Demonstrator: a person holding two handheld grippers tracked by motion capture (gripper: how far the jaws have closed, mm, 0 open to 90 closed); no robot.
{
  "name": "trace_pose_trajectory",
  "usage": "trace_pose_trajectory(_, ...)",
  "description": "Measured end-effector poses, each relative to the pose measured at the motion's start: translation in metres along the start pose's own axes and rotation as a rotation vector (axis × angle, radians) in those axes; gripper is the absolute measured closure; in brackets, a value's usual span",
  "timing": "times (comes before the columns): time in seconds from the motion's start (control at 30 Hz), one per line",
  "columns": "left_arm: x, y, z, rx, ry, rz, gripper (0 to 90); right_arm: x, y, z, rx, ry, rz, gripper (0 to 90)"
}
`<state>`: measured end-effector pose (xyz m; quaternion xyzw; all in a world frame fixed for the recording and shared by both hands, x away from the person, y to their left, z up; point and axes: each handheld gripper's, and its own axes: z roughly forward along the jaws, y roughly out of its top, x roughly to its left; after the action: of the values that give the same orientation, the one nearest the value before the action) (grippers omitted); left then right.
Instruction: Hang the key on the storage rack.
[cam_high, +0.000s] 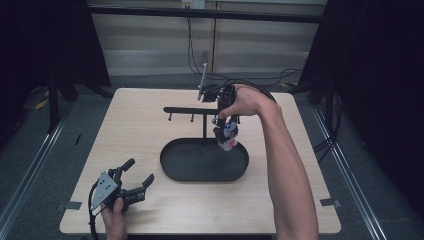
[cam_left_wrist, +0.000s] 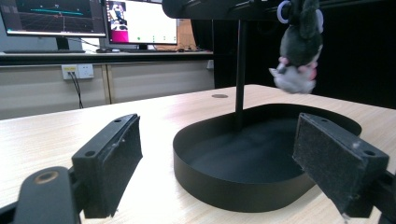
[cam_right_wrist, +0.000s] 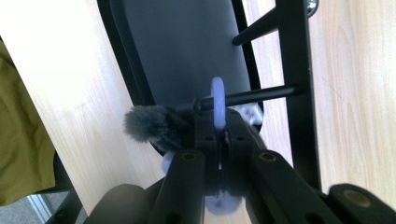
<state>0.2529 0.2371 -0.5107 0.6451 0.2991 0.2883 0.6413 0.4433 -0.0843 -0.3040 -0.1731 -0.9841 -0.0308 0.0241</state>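
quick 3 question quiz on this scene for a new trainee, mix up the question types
1. True or false: the left hand-held gripper is shut on the black tray.
2. What does the right hand-held gripper hold? A) a cable B) the pale ring of the plush toy C) the stand's post
3. Fill in: in the right gripper view, the ring sits around a thin black ____ of the stand.

Key
1. False: its jaws stand open, short of the tray, over the wooden table.
2. B
3. peg
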Motion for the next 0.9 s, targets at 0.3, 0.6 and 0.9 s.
trace_pose_trajectory(0.3,0.0001,0.0,0.0,-0.002,-0.004,0.001,15.1,-0.0068,0.0033,0.0024,-0.012,-0.023,0.023,86.9)
trace_pose_trajectory(0.6,0.0004,0.0,-0.0002,0.001,-0.005,0.004,15.1,-0.0095,0.0022,0.0068,-0.016,-0.042,0.036,85.3)
trace_pose_trajectory(0.9,0.0004,0.0,-0.0001,0.0,-0.006,0.003,15.1,-0.0106,-0.0028,0.0062,-0.04,-0.031,0.042,86.5)
